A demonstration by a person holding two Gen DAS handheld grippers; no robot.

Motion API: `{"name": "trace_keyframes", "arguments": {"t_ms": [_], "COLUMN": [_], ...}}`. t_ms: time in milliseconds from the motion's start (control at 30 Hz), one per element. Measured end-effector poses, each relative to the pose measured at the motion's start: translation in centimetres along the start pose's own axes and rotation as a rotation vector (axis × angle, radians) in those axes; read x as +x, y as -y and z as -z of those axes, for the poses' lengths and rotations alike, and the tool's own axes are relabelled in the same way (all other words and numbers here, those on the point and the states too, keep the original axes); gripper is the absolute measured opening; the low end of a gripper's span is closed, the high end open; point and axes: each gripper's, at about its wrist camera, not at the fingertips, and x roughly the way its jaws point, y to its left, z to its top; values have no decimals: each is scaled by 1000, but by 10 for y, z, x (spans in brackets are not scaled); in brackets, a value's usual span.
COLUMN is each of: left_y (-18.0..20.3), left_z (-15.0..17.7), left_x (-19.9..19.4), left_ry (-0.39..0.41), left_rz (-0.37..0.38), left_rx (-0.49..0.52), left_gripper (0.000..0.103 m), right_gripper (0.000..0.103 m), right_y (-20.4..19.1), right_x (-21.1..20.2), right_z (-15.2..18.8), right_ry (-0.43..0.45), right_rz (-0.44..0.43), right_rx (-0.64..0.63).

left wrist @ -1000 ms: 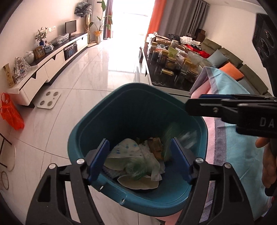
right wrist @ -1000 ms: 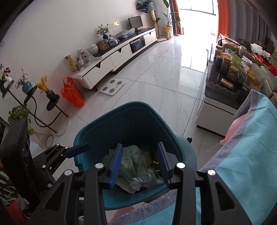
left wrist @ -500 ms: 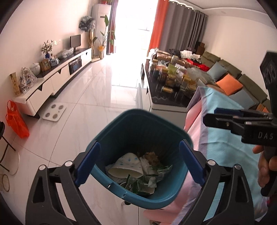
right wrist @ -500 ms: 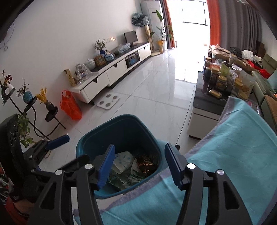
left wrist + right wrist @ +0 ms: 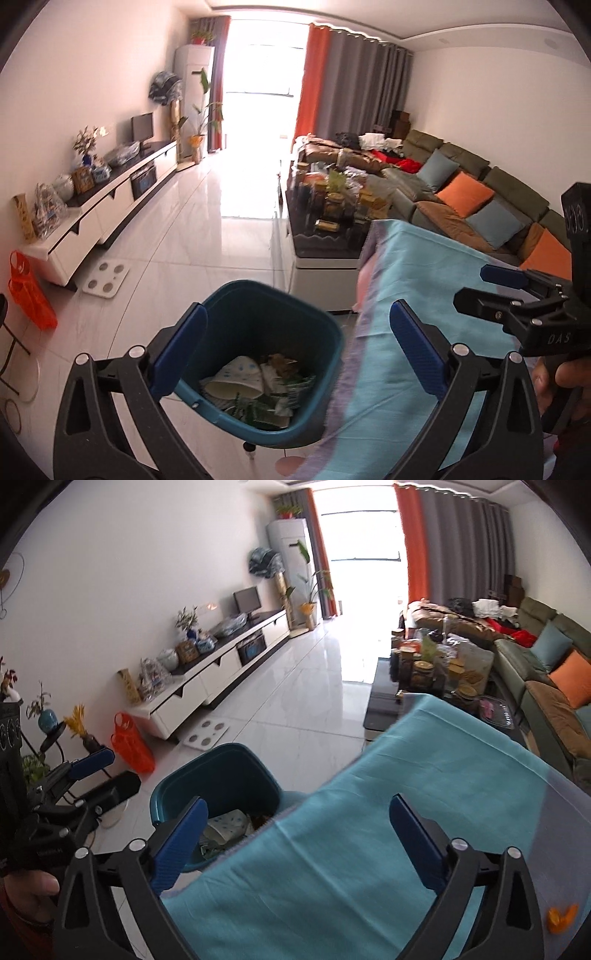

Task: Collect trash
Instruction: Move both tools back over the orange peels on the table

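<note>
1. Beside the tabletop's edge, on the white tile floor (image 5: 207, 236), stands a teal bin (image 5: 258, 354), holding the trash (image 5: 258, 384): crumpled paper, a dotted white wrapper and green packets piled at its bottom.
2. Left gripper (image 5: 295, 347) hangs above the bin with its blue fingers (image 5: 177, 350) spread wide and grasping nothing; the trash lies below and between them, nearer the left finger, with no contact.
3. Right gripper (image 5: 295, 834) hovers over the blue cloth (image 5: 369, 830) that covers the tabletop, its fingers (image 5: 417, 834) likewise released and empty.
4. From the right wrist view, the bin sits low on the left, partly behind the left finger, with the cloth's edge just beside its rim.
5. An orange scrap (image 5: 561, 917) lies on the cloth at the lower right, well apart from both fingers.
</note>
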Motion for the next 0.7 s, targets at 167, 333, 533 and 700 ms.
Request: {"name": "trace_keyframes", "arguments": {"t_ms": [167, 333, 533, 700], "left_y": [31, 67, 112, 145], "left_z": [-4, -4, 4, 17], "left_x": [-12, -27, -42, -50], "left_ry": [15, 38, 78, 86], "left_rz": [35, 91, 176, 234], "left_rx": [34, 79, 146, 186], "left_gripper": [97, 97, 97, 97], "right_gripper": [96, 96, 96, 96], "right_y": [22, 40, 57, 67], "right_x": [-30, -67, -120, -158], "right_z": [18, 42, 78, 113], "right_ry": [38, 98, 191, 244], "right_rz": [62, 125, 234, 327], "right_rx": [28, 68, 115, 168]}}
